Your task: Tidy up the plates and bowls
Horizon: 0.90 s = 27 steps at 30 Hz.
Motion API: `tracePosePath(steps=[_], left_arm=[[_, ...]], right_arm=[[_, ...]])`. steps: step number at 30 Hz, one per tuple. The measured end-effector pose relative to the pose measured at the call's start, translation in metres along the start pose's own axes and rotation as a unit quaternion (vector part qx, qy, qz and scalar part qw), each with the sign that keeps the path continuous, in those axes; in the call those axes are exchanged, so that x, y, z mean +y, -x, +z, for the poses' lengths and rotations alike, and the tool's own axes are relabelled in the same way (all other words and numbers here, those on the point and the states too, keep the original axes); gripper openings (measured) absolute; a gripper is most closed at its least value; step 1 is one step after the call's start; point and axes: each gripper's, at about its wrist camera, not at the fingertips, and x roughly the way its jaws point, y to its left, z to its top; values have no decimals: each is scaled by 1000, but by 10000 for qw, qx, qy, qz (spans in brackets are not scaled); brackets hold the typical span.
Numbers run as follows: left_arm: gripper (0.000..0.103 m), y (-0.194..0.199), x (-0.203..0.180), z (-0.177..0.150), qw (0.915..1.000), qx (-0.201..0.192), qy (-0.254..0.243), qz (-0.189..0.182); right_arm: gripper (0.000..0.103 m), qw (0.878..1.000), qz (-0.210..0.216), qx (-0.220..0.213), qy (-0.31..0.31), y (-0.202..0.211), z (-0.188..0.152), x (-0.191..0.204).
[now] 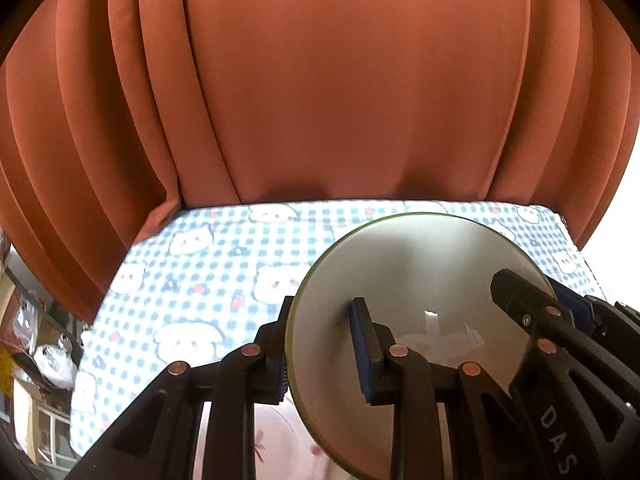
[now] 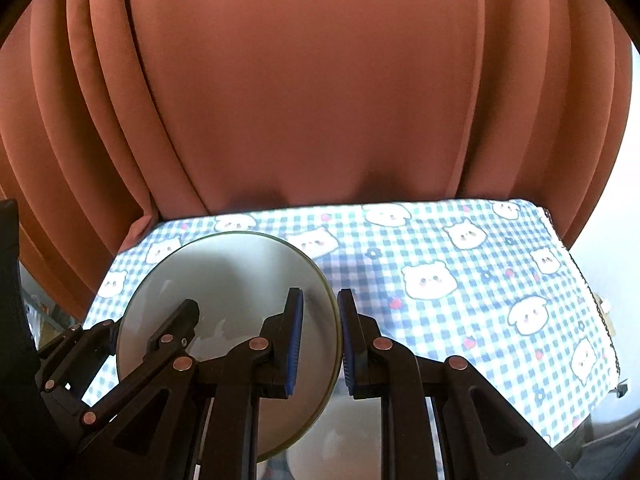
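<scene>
plate (image 1: pixel 404 280): pale, rigid, glossy; looks breakable and slick, held above the bench.
grip: left gripper (image 1: pixel 324 356) clenched on the rim at 9 o'clock, right gripper (image 2: pixel 320 340) clenched at 3 o'clock; thin edges suit the jaws.
bench (image 2: pixel 460 280): checked bear cloth, soft.
room: rust curtain (image 1: pixel 340 80) at 12 o'clock.

Rust-orange pleated curtain (image 1: pixel 340 80) hangs behind a table under blue checked bear-print cloth (image 2: pixel 460 280)
</scene>
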Motion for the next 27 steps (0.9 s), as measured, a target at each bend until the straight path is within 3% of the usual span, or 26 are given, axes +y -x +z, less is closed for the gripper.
tracePosePath(steps=[5,17,27], left_arm=[[26,2,-18,-23,10000,42,72,51],[26,-10,-55,-71,9977,623,259,66],[26,-21,-70,-94,9960,796,315,258]], right_arm=[[21,9999,94,23,43,6,-19,-21],[21,9980,236,565,171,-10,-67,-62],[21,9952,394,847,302,-29,-82,-76]])
